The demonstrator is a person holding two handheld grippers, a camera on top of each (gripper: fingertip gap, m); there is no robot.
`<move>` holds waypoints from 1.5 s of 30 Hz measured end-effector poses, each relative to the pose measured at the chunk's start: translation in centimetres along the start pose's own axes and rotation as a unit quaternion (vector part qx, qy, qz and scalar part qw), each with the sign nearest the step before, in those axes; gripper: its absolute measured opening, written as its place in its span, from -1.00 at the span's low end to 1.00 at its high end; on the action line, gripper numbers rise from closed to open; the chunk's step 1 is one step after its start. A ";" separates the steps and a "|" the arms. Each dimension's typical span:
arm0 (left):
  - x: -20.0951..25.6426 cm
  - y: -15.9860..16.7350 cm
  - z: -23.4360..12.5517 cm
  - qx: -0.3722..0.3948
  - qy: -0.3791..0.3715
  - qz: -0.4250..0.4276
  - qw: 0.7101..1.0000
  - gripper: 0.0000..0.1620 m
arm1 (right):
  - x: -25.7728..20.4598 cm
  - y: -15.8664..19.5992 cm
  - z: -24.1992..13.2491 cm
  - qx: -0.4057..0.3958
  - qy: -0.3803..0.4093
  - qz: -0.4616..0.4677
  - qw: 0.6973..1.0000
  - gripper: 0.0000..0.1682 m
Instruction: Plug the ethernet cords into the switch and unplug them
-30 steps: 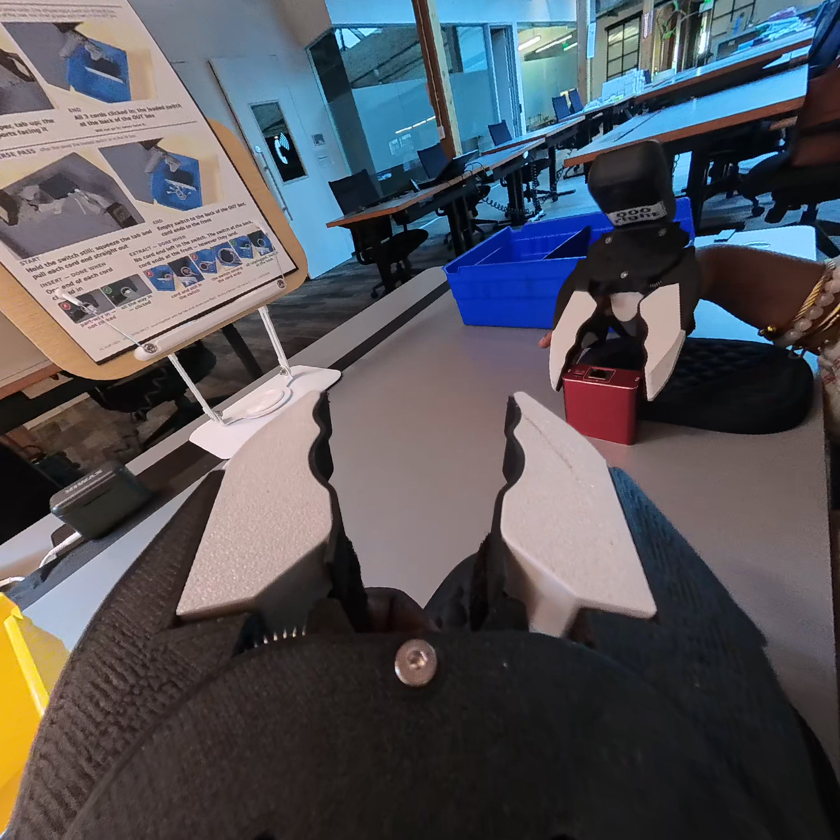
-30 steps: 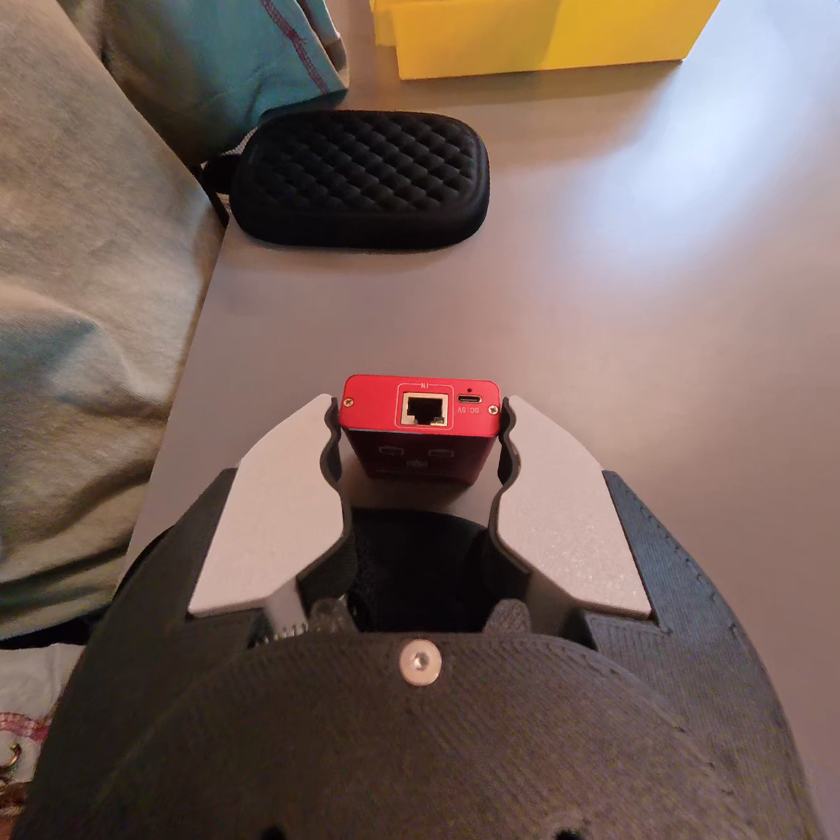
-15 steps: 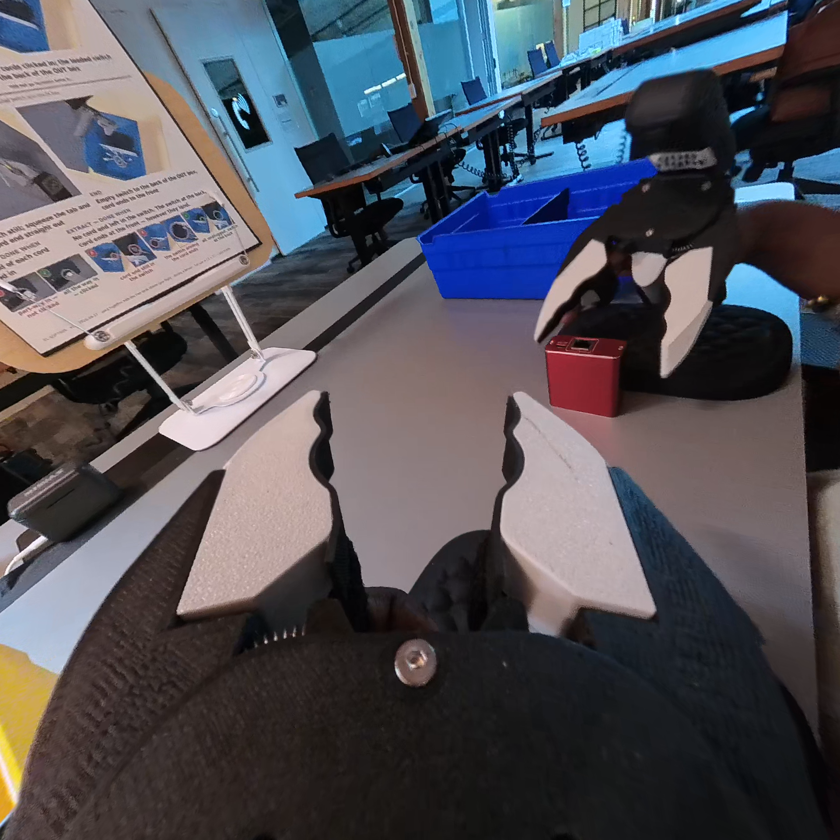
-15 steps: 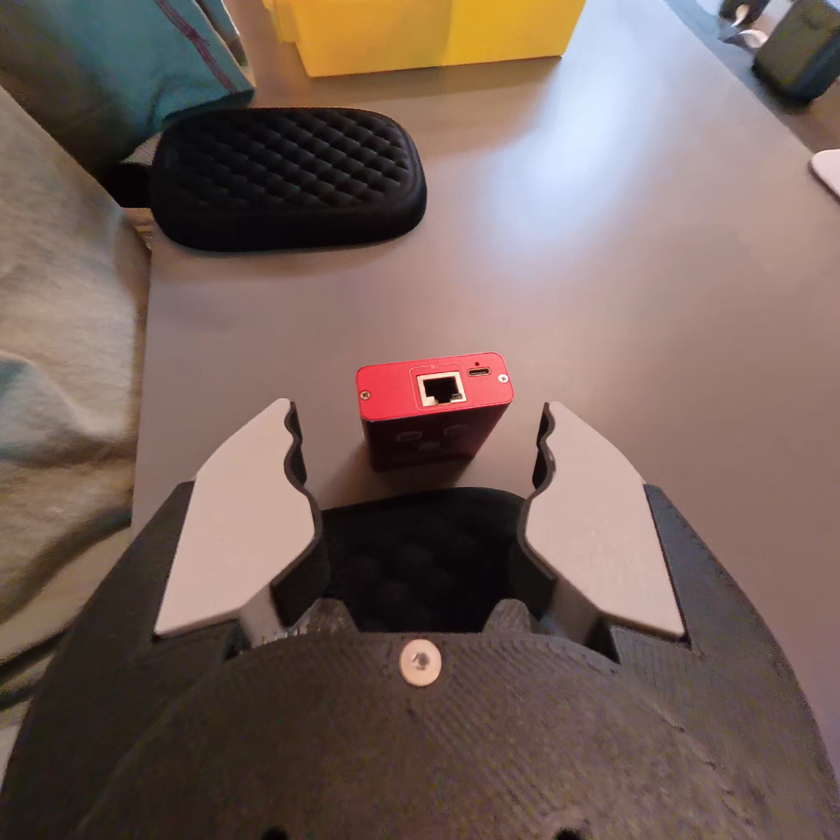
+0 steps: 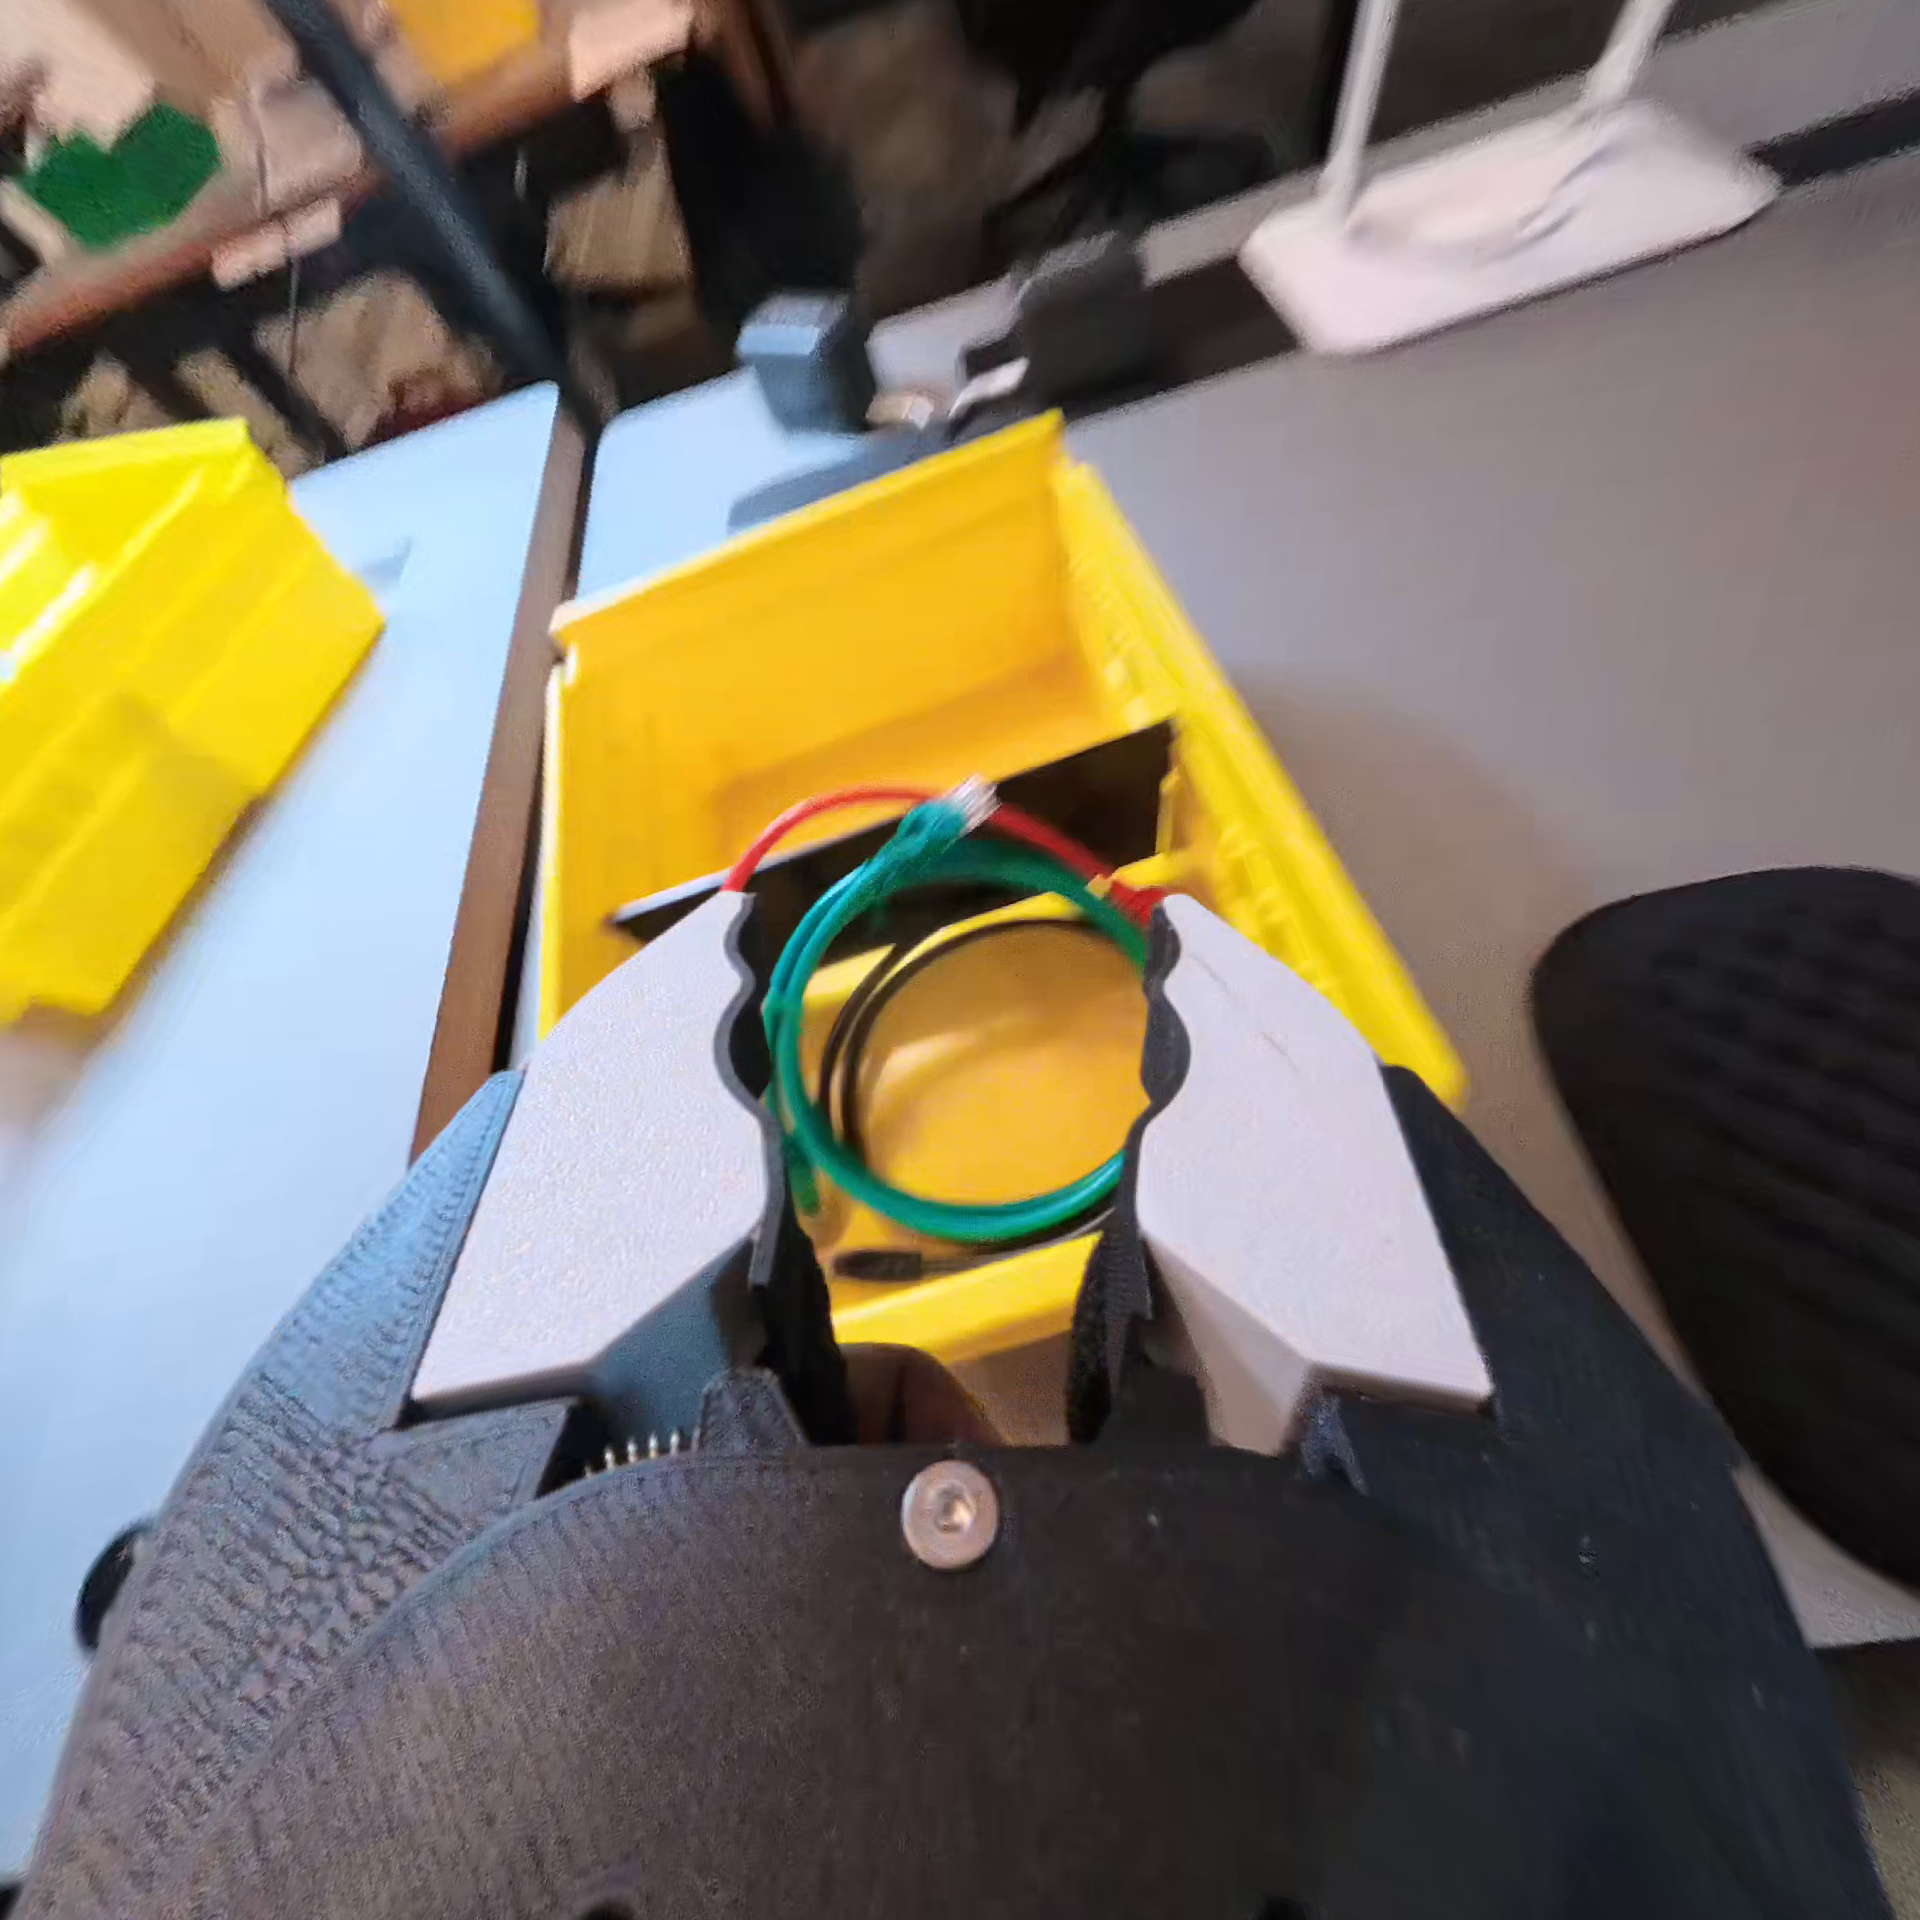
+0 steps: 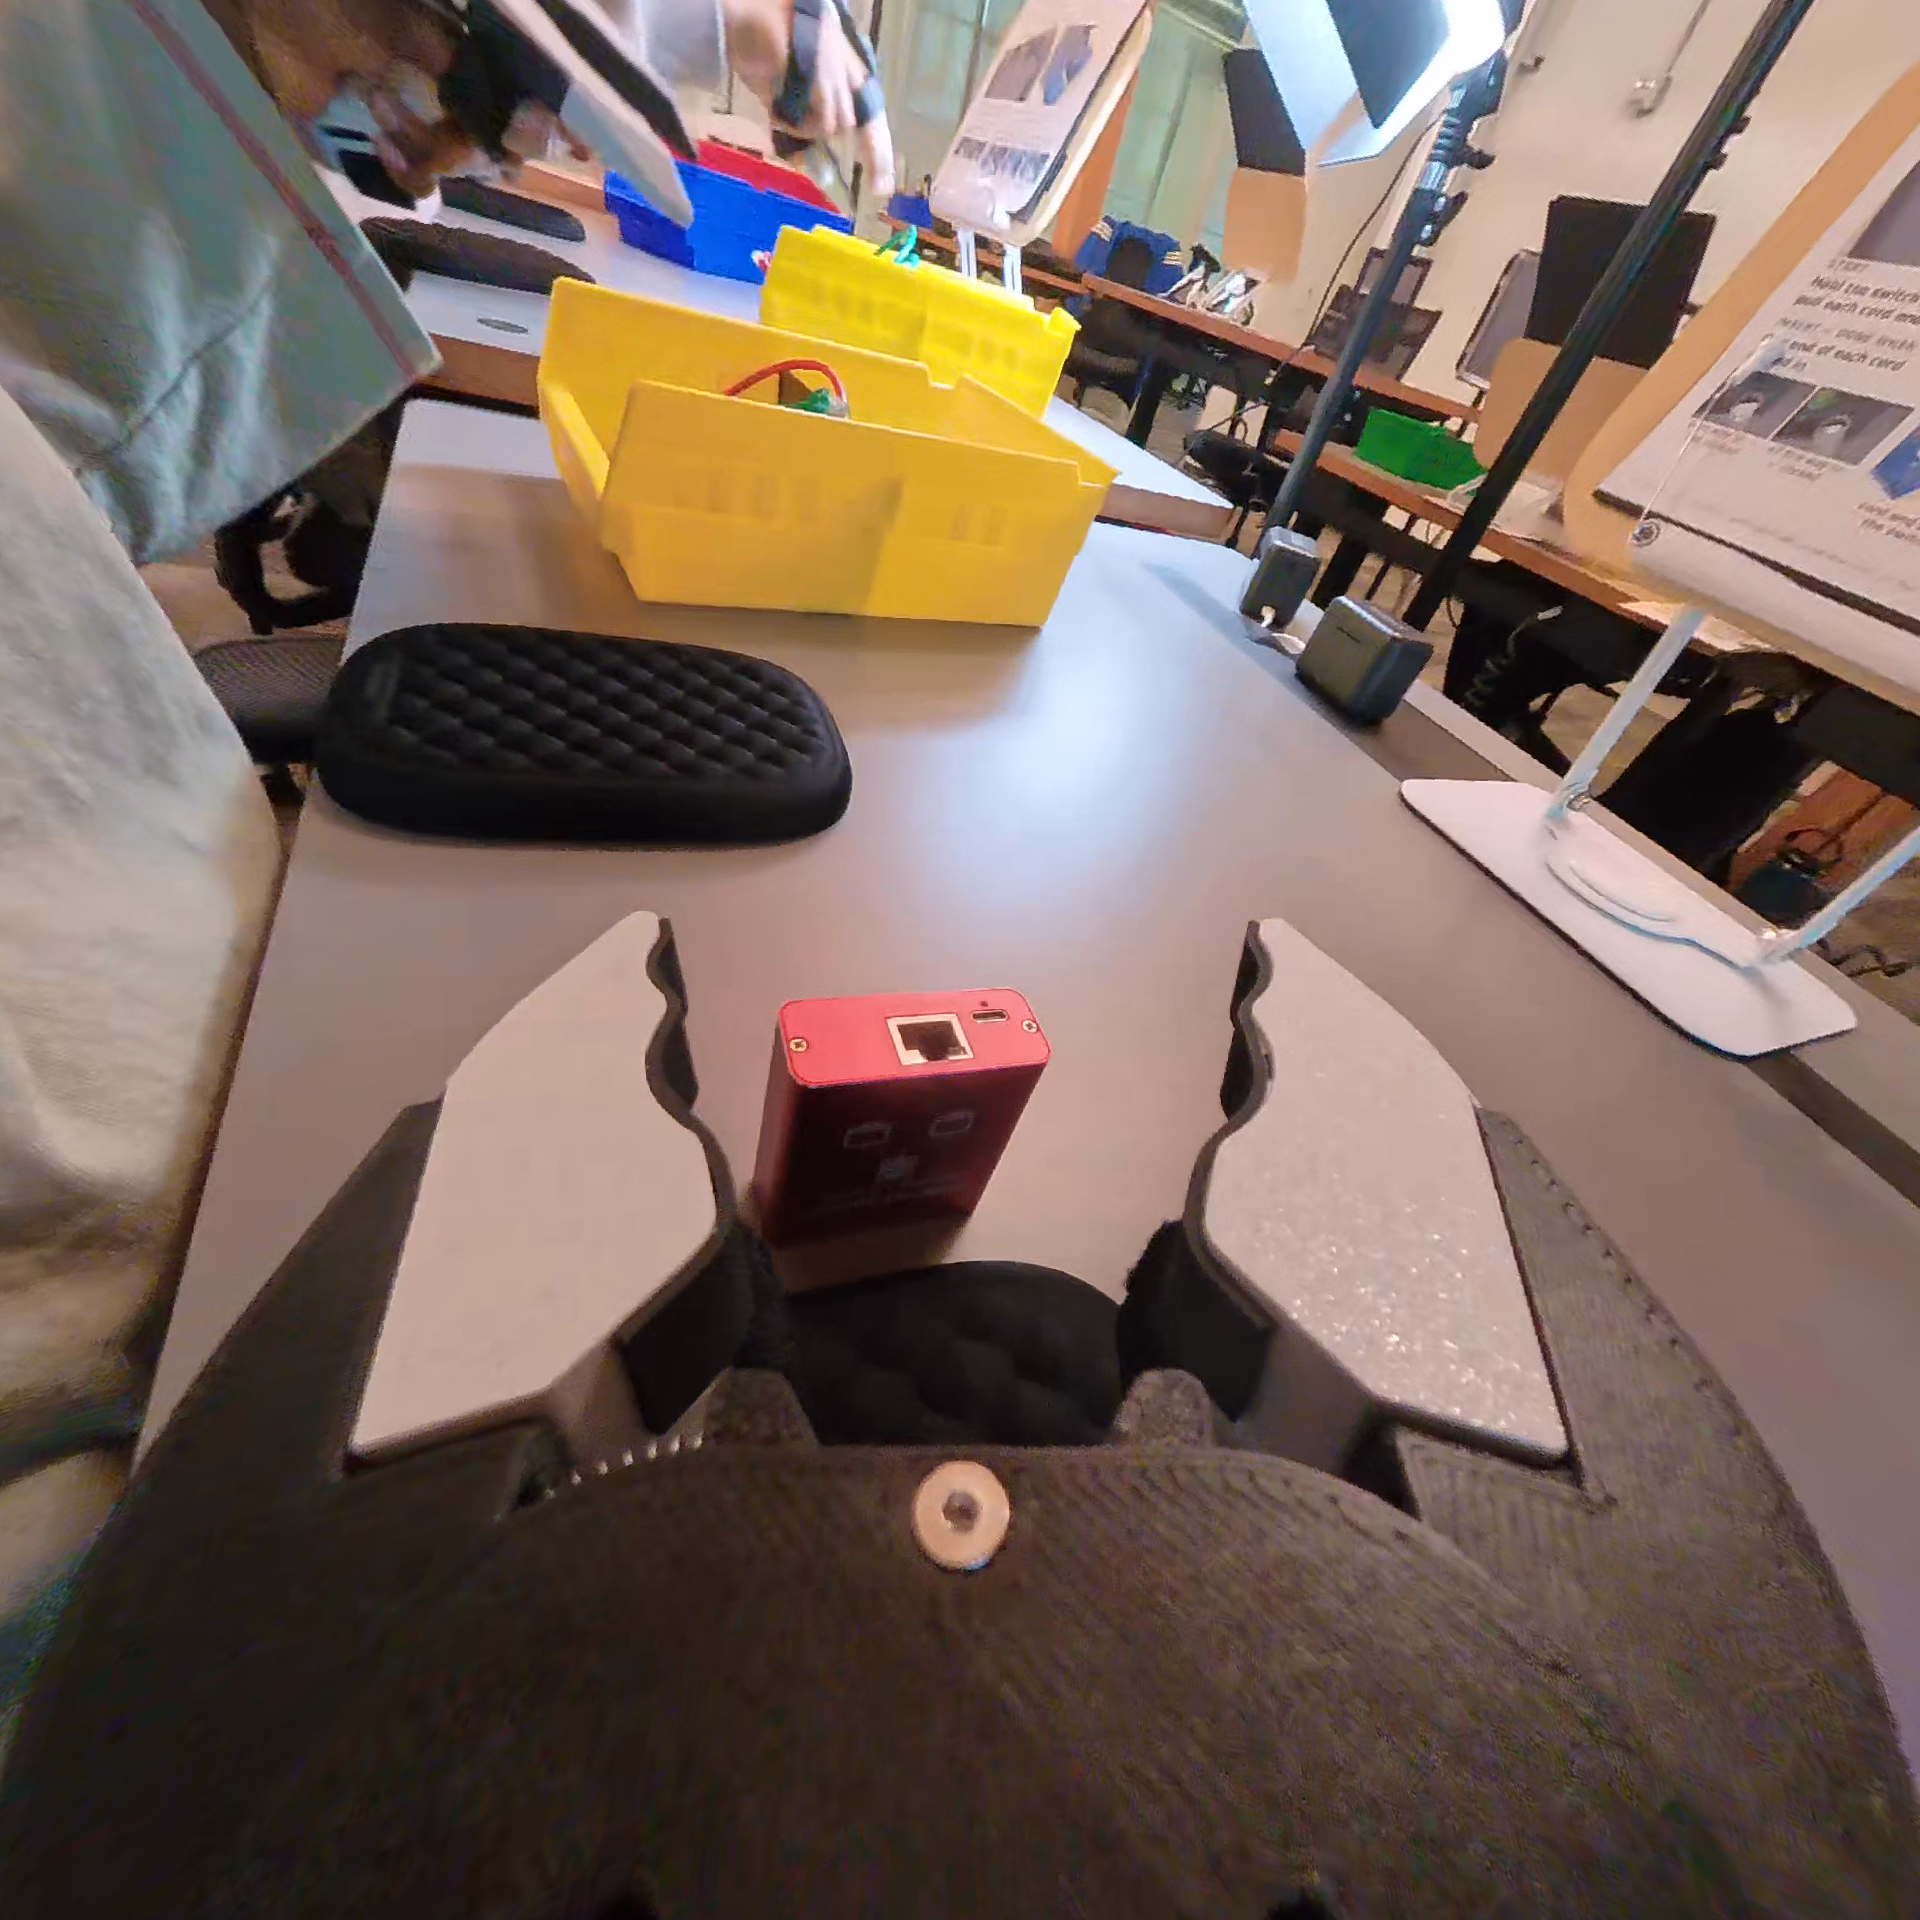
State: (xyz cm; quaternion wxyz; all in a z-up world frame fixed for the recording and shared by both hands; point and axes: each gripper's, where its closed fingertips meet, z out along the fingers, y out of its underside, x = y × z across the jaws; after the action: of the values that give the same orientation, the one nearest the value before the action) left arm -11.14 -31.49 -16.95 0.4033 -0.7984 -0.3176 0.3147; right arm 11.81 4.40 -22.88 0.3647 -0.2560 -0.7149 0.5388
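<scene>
The red switch [image 6: 902,1122] stands upright on the grey table [image 6: 1091,810], port end up, between my right gripper's fingers without touching them. My right gripper [image 6: 954,940] is open wide and empty. My left gripper [image 5: 951,914] is open and empty, hovering over the near end of a yellow bin [image 5: 810,582]. Coiled in that bin lie a green cord [image 5: 935,1226], a red cord [image 5: 831,808] and a black cord [image 5: 844,1039]. The green cord's plug [image 5: 971,800] sticks up over a black divider [image 5: 1091,790]. The same bin also shows in the right wrist view [image 6: 831,520].
A black quilted pad [image 6: 582,727] lies between the switch and the bin; it also shows in the left wrist view [image 5: 1745,1195]. A second yellow bin [image 6: 914,312] and a blue bin [image 6: 717,223] stand behind. A white sign stand [image 6: 1621,935] and grey chargers [image 6: 1361,655] line the right edge. Left tips to right tips: about 45 centimeters.
My right gripper let go of the switch, opened wider and tilted up. My left gripper swung away from the switch and now points down into the yellow bin of cords.
</scene>
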 end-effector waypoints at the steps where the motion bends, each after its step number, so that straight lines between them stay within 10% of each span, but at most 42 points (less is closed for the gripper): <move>1: -1.0 1.2 0.6 -0.022 -0.008 -0.004 1.000 -0.14 | 0.0 0.0 0.0 0.000 0.000 -0.001 1.000 0.20; 21: -4.7 6.9 10.8 -0.148 -0.014 0.271 0.951 -0.83 | 0.0 0.1 0.1 0.003 -0.002 0.003 1.000 0.19; 34: -5.3 -2.4 1.4 -0.015 -0.116 0.291 0.950 -0.86 | 0.1 -0.1 -0.1 0.014 0.000 0.005 1.000 0.13; 45: 15.6 -6.2 -1.0 0.096 0.085 0.442 0.888 -0.85 | -3.2 -7.1 2.9 0.088 -0.002 -0.131 0.988 -0.39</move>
State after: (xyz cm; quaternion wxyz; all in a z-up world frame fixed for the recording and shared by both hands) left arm -2.61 -17.15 -15.06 0.3220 -0.8374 0.1357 0.4203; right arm 11.62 -1.70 -17.32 0.4518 -0.1262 -0.6928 0.5477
